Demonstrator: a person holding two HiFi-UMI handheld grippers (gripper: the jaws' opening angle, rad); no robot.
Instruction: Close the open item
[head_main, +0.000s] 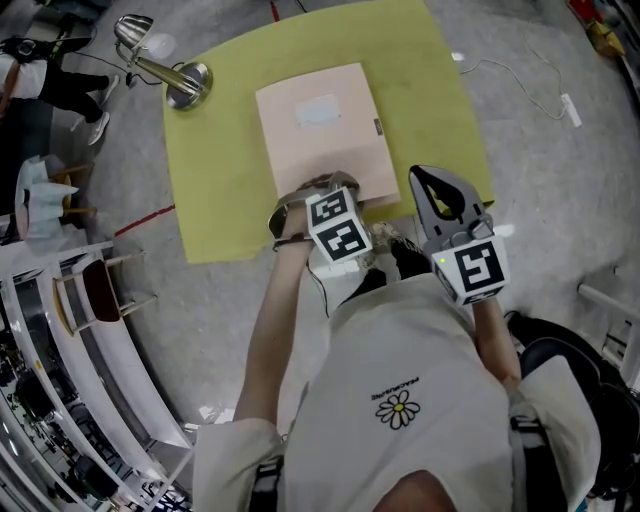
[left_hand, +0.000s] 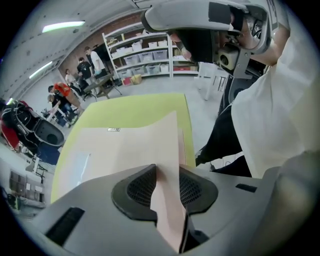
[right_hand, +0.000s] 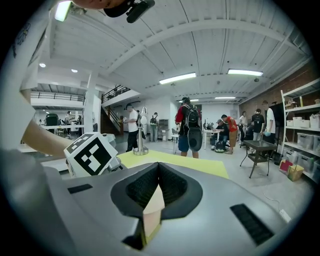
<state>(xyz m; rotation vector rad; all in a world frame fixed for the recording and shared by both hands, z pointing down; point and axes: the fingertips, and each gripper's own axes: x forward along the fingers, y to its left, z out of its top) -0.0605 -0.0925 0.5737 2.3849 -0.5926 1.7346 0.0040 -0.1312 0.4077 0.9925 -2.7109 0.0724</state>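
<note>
A flat pink folder lies shut on the yellow-green table. My left gripper is at the folder's near edge, its tips hidden under the marker cube. In the left gripper view the folder's near edge runs between the jaws of the left gripper. A thin dark gap shows beside the right pad, so the jaws stand slightly apart round it. My right gripper hovers off the table's near right corner. In its own view, the right gripper has its jaws together and holds nothing.
A chrome desk lamp stands at the table's far left corner. A white cable and power strip lie on the floor to the right. Chairs and shelving line the left. Several people stand in the background.
</note>
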